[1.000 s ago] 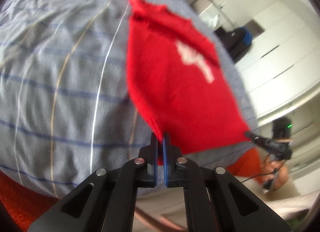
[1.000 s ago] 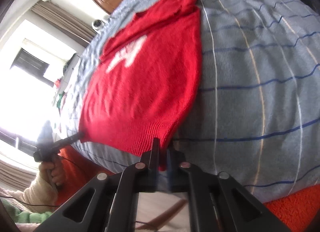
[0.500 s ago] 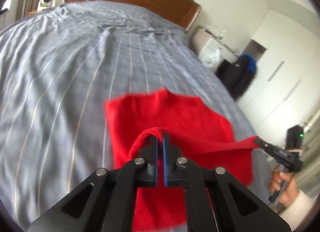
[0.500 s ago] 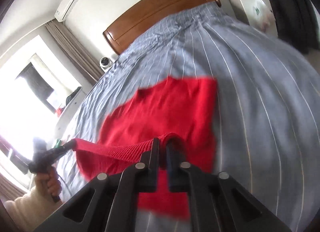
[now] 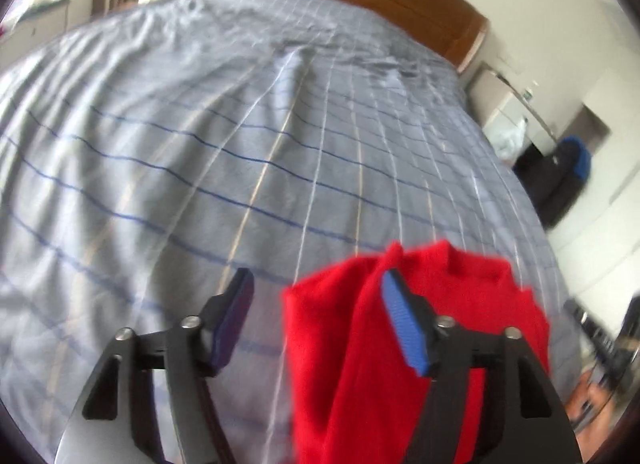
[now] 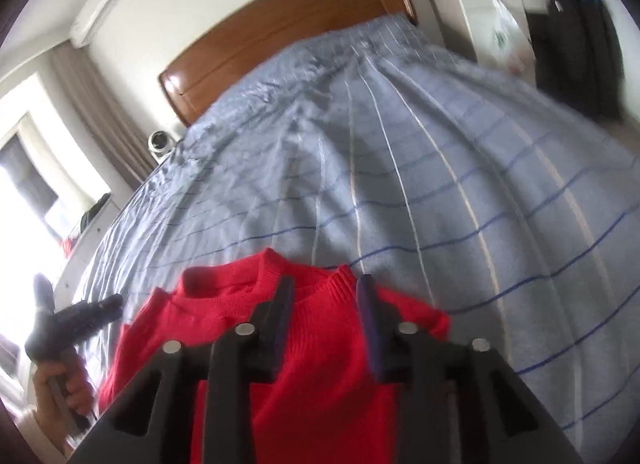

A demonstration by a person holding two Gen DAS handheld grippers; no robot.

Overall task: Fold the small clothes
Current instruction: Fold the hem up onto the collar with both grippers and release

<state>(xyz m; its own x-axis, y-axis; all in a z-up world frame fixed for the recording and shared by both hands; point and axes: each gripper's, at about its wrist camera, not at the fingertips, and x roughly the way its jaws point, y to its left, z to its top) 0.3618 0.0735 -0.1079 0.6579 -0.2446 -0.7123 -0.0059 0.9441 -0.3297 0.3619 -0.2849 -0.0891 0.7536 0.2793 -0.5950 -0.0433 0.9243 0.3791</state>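
A small red knit sweater [image 5: 332, 348] lies folded on the blue striped bed sheet [image 5: 200, 144]. My left gripper [image 5: 316, 296] is open, its right blue pad [image 5: 404, 328] over the sweater's left part. In the right wrist view the sweater [image 6: 320, 384] lies under my right gripper [image 6: 326, 288], which is open with its fingers above the neckline. The left gripper [image 6: 104, 308] also shows there, held in a hand at the sweater's left edge.
A wooden headboard [image 6: 280, 24] stands at the bed's far end. A white cabinet [image 6: 488, 16] and a dark bag [image 6: 576, 40] stand to the right of the bed. A small round camera [image 6: 160, 144] sits at the left by the curtains.
Both grippers carried the hem forward over the sweater, then opened and let go. The sweater now lies folded on the sheet.
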